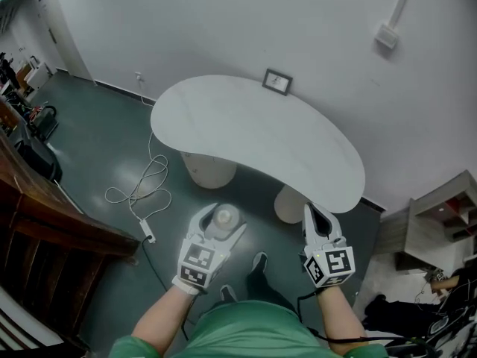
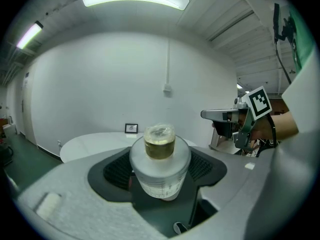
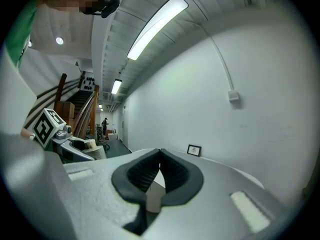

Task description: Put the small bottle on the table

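A small clear bottle [image 1: 224, 218] with a pale cap stands upright between the wide-set jaws of my left gripper [image 1: 222, 209], which is shut on it. The left gripper view shows this bottle [image 2: 160, 159] gripped by its body in the left gripper [image 2: 160, 154], its cap [image 2: 159, 134] over yellowish liquid. The white kidney-shaped table [image 1: 253, 136] lies ahead of both grippers and lower, also in the left gripper view as the table [image 2: 95, 141]. My right gripper [image 1: 311, 210] is held beside it, near the table's front edge. Its jaws [image 3: 160, 153] are shut with nothing in them.
A small framed picture [image 1: 277, 81] stands at the table's back edge by the white wall. Two round pedestals [image 1: 209, 171] carry the table. A white cable [image 1: 141, 189] loops on the dark floor at left, beside a wooden staircase [image 1: 45, 222]. A shelf unit [image 1: 440, 215] stands at right.
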`<state>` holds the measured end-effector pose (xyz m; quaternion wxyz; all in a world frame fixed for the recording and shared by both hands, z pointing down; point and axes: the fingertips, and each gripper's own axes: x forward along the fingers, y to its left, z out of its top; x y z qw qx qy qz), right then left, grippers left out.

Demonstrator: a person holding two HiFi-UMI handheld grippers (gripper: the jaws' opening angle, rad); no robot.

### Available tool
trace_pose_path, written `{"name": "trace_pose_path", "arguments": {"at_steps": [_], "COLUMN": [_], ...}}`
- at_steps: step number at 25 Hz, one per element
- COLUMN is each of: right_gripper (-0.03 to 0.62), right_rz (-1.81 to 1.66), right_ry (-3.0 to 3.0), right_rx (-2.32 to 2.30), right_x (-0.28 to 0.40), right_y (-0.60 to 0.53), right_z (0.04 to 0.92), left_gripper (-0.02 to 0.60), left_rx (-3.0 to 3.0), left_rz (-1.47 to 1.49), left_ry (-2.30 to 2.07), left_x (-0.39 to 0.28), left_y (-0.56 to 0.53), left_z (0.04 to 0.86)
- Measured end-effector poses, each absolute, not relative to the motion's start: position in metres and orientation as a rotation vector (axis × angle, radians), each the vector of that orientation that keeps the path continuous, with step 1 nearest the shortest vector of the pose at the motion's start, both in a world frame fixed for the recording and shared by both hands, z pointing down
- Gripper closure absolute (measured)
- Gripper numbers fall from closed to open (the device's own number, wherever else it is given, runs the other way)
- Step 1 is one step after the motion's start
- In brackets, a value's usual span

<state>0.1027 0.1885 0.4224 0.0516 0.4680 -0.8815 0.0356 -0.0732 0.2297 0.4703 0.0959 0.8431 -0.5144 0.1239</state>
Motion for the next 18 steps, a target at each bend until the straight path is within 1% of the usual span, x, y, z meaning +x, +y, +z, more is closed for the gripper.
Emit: {"name": "trace_pose_path", "arguments": {"at_steps": [9,18], "right_gripper": [0.591,0.591], "right_rz": [0.143,0.187], "right_ry": [-2.775,-2.831], "right_rx": [1.3,1.241], "right_x": [0.093,0.105], "right_y": [0.1,0.041], "right_z": [0.42,0.421], "left_gripper": [0.238,0.238], "left_rx": [2.448,2.404], "left_rz": [0.382,0.396], "left_ry": [-1.621,-1.672], "left_x": [-0.07,-0.053], "left_y": [0.153,0.102], "left_z": [0.457,0.455]}}
